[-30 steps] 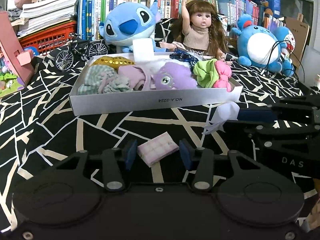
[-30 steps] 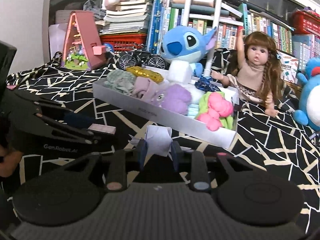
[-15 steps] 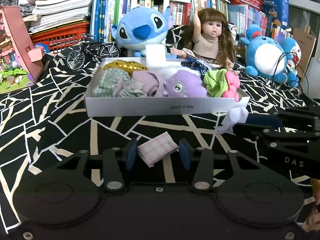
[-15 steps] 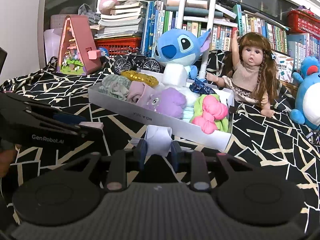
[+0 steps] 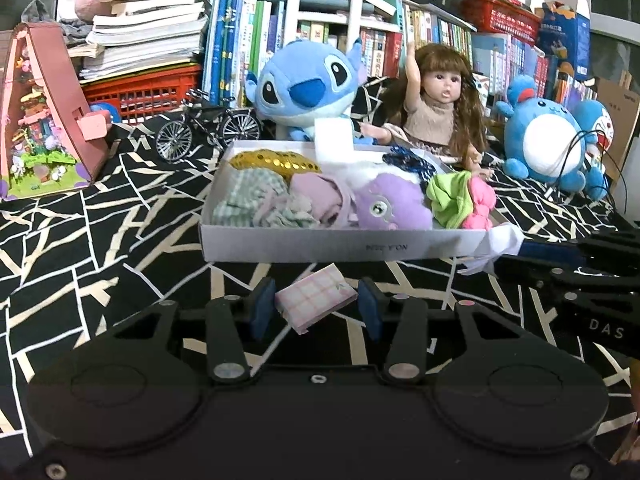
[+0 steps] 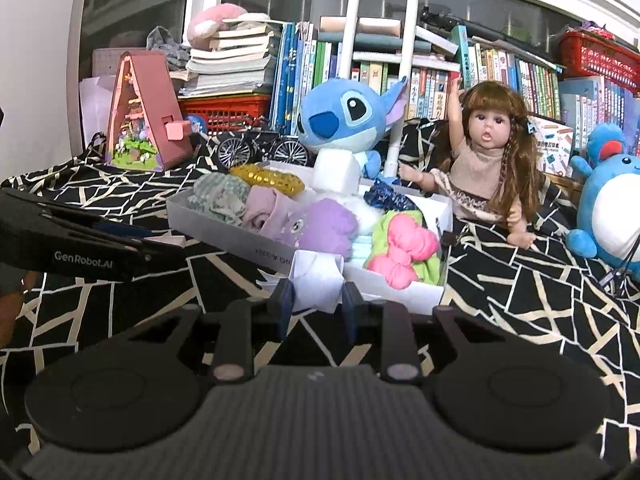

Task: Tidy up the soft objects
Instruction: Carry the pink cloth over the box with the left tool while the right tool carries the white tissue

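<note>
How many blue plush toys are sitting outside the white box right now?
2 whole: the big-eared blue plush behind the white box, and the round white-bellied blue plush far right. A third blue-and-white toy peeks behind it.

Tray (image 5: 280, 246) of soft items on the cloth (image 5: 80, 240), doll (image 5: 436, 120) behind (bicycle (image 5: 208, 128) left)

light: even indoor, moderately bright | focus: sharp | edges: fisheye-bent, dark corners
</note>
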A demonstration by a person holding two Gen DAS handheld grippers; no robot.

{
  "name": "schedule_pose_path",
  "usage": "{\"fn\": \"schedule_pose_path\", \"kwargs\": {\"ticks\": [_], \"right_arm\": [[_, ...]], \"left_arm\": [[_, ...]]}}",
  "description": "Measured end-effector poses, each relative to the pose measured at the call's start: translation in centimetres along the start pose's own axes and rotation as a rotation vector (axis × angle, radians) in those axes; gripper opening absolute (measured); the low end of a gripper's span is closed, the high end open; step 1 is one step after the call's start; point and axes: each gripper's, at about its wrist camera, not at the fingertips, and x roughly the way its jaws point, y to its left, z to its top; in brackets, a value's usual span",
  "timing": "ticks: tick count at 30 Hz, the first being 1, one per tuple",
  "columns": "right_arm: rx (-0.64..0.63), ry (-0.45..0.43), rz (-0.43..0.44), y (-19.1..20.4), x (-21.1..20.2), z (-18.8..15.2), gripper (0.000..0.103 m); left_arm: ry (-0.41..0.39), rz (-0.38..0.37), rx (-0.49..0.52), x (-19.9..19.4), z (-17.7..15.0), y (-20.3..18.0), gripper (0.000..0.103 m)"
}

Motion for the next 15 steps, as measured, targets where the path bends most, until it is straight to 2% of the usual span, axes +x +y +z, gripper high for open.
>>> {"fn": "schedule_pose_path", "kwargs": {"ticks": [15], "right_arm": [[0.005,-0.056,-0.043,-1.1,-0.6,1.5,0.032]], "left_arm": [[-0.055,0.035,-0.014,-0.6,1.9,1.4,0.043]]}}
